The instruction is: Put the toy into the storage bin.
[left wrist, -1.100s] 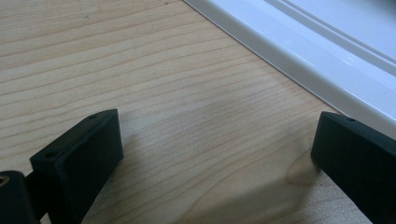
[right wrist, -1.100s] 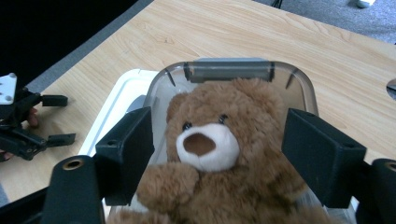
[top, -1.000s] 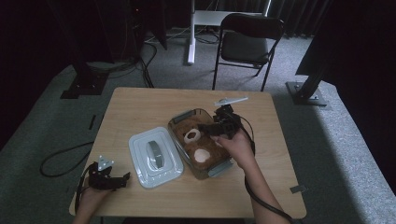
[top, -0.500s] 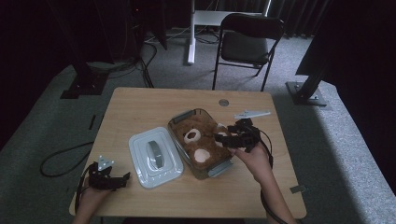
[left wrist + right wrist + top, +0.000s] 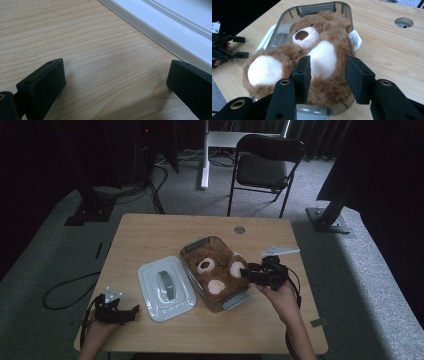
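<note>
Jaws closing on teddy bear (image 5: 322, 57) inside clear container (image 5: 342, 10).

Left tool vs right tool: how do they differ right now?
The left tool sits low over bare table beside the white lid, jaws wide apart with only wood between them. The right tool is at the clear container, and its jaws, which have just been closing, straddle a foot of the brown teddy bear. Whether its pads press the fur yet I cannot tell. Both are black, two-jawed and hand-held.
</note>
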